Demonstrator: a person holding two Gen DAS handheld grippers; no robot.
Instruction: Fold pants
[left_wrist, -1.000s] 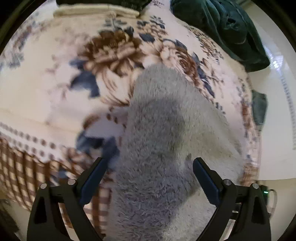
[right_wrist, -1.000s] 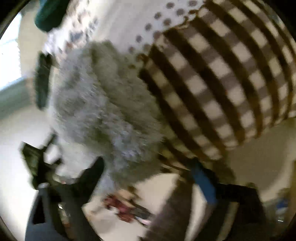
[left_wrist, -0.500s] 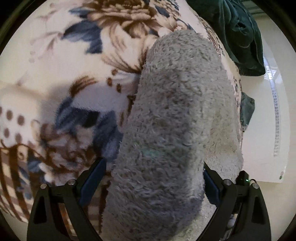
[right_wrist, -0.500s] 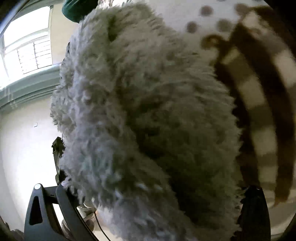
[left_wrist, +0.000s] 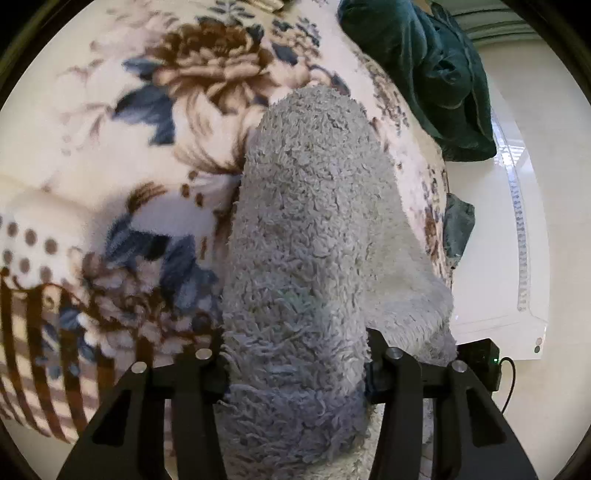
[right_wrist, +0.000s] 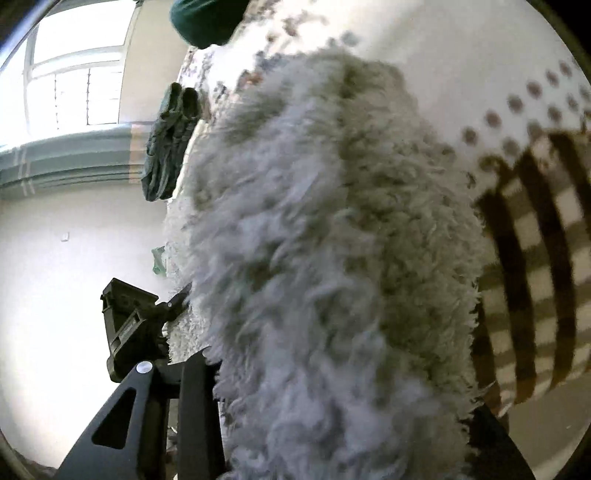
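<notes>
— Grey fleece pants: where?
— Bunched on the floral blanket, running from 6 o'clock up toward 12 in the left wrist view, filling the middle of the right wrist view.
— Left gripper?
— Closing, fleece packed between both black fingers, pads pressed into the pile.
— Right gripper?
— Closing too; fleece between, left finger against it, right finger mostly buried.
— Anything else?
— Dark green garment at 1 o'clock on the blanket; brown checked border at 3 o'clock.
</notes>
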